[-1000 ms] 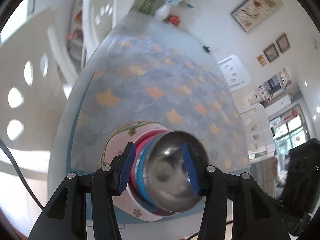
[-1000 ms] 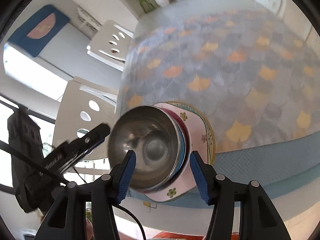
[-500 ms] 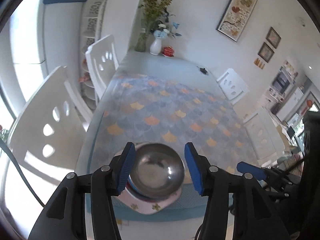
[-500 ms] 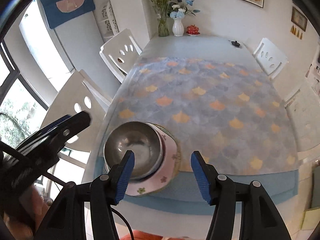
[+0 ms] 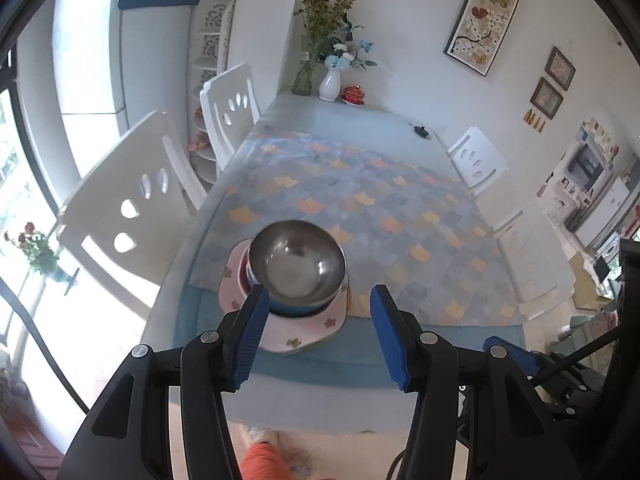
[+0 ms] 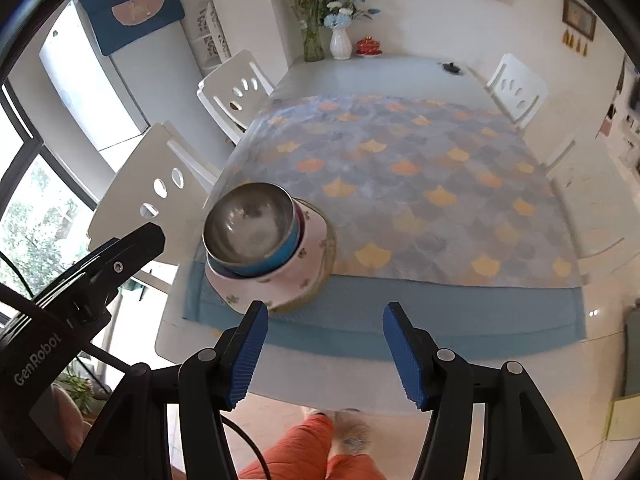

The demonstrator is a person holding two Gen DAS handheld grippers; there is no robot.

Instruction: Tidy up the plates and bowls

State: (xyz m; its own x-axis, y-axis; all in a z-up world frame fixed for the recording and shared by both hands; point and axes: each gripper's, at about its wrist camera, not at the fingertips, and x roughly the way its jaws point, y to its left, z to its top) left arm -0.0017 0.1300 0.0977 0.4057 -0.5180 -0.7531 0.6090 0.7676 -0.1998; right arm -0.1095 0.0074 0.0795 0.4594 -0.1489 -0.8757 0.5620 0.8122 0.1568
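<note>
- Now the left gripper [image 5: 316,334] is hanging above the near table edge with its blue-padded jaws spread wide and nothing between them; the right gripper [image 6: 322,350] is doing the same, jaws wide and empty, hovering short of the table.
- Sitting near the front left corner of the long table [image 6: 384,68] is the stack: a shiny round stainless-steel bowl [image 6: 250,222] nested on top of a blue bowl [image 6: 276,258], with a sliver of a pink bowl [image 5: 242,270] showing under it in the left view, all resting on a white squarish plate with small flower prints [image 6: 280,280].
- Beneath that plate, a rim of a yellow-green edged plate [image 6: 326,258] is peeking out on the right side; what else lies under it I cannot tell.
- The whole pile is standing at the seam where the scallop-patterned grey and orange tablecloth [image 6: 400,168] meets the pale blue mat [image 6: 400,320].
- By my judgement the stacking looks done, or nearly so, and both tools are standing clear of it.
- If any tidying is left, it is wise to approach level and slow, since the steel bowl is sitting a little off-centre toward the left and a nudge at its rim could tip or slide it on the smooth bowls below.
- Pressing down from above, not from the side, should seat the nest without shifting the plates toward the table edge.
</note>
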